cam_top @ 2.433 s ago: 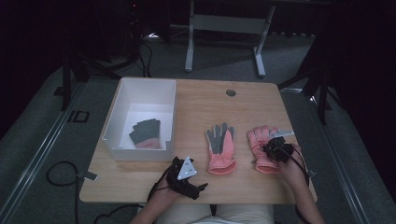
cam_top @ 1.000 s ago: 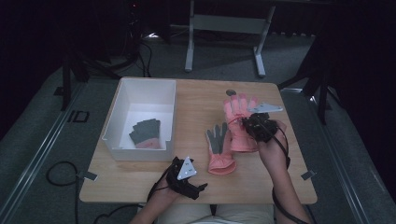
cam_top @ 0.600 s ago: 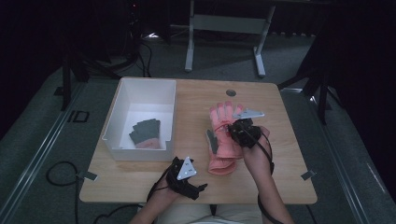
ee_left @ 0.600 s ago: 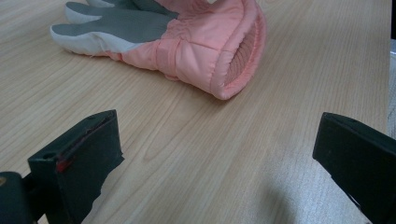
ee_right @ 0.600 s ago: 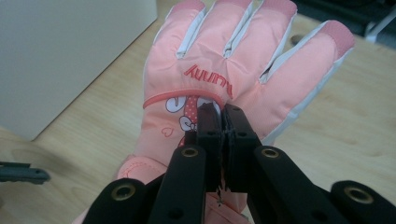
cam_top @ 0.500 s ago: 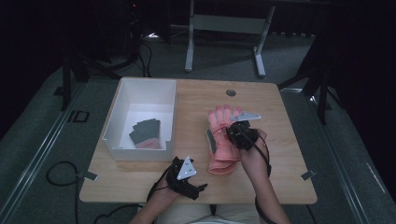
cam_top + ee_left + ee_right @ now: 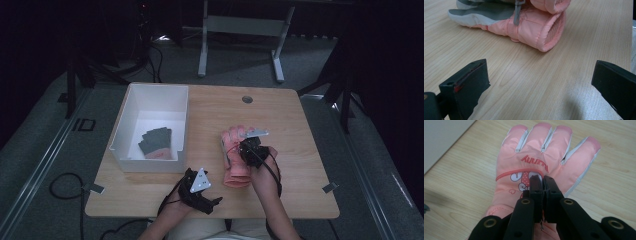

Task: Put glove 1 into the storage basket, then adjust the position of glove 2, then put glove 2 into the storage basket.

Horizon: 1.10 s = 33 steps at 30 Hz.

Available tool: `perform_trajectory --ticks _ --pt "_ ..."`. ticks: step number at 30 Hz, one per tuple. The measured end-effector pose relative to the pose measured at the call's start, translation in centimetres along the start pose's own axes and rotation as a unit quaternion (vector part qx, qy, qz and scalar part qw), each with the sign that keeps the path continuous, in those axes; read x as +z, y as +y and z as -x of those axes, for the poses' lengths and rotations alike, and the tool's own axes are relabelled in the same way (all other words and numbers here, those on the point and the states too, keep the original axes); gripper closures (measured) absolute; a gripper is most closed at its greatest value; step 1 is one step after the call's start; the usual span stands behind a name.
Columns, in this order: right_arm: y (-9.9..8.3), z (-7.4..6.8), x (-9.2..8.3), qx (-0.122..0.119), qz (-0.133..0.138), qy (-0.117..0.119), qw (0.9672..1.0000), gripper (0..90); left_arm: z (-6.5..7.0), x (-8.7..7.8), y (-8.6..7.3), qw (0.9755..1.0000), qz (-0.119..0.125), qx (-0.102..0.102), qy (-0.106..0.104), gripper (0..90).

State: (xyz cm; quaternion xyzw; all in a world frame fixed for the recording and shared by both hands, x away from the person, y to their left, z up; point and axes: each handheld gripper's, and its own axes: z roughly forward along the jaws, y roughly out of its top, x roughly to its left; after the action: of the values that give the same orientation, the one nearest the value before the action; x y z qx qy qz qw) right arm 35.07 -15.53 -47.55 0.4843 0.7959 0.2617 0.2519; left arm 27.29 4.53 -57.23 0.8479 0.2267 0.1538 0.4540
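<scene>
A pink glove [image 7: 544,150] with a cartoon print lies back-up, fingers pointing away, and my right gripper [image 7: 541,180] is shut on the fabric at its back. In the high view this glove [image 7: 231,139] rests over a second pink glove [image 7: 235,176] at the table's middle, with the right gripper [image 7: 248,146] above them. The left gripper view shows the stacked cuffs [image 7: 544,32] and a grey palm [image 7: 486,12] ahead. My left gripper [image 7: 539,75] stands open on the wood with nothing between its jaws; in the high view the left gripper [image 7: 202,192] sits near the front edge.
A white box [image 7: 150,95] stands at the table's left and holds a dark pair of gloves [image 7: 156,139]. A round cable hole [image 7: 247,99] is at the back of the wooden table [image 7: 300,165]. Dark floor and a desk frame lie beyond.
My right gripper has carried the pink glove from the right side leftward and down onto the other pink glove. The left gripper has stayed where it was.
</scene>
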Motion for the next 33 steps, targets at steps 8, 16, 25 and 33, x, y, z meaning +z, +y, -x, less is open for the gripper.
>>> perform_trajectory --ticks 8,16,25,33 --pt "-0.8 -0.4 2.2 0.006 -0.006 0.019 0.9998 85.4 0.0 0.0 0.0 1.0000 -0.001 0.000 0.000 0.8" --pt "-0.3 -0.2 1.3 0.007 0.014 0.035 0.9993 77.5 0.0 0.1 0.0 1.0000 -0.002 -0.002 -0.001 0.8" --pt "0.1 1.1 -1.3 0.012 0.054 0.063 0.9965 67.9 -0.1 -0.1 0.1 1.0000 -0.001 -0.005 -0.002 0.8" --pt "0.2 3.9 -3.2 -0.032 0.079 0.072 0.9937 66.4 -0.5 -1.3 1.9 0.9991 0.024 -0.034 0.001 0.9"
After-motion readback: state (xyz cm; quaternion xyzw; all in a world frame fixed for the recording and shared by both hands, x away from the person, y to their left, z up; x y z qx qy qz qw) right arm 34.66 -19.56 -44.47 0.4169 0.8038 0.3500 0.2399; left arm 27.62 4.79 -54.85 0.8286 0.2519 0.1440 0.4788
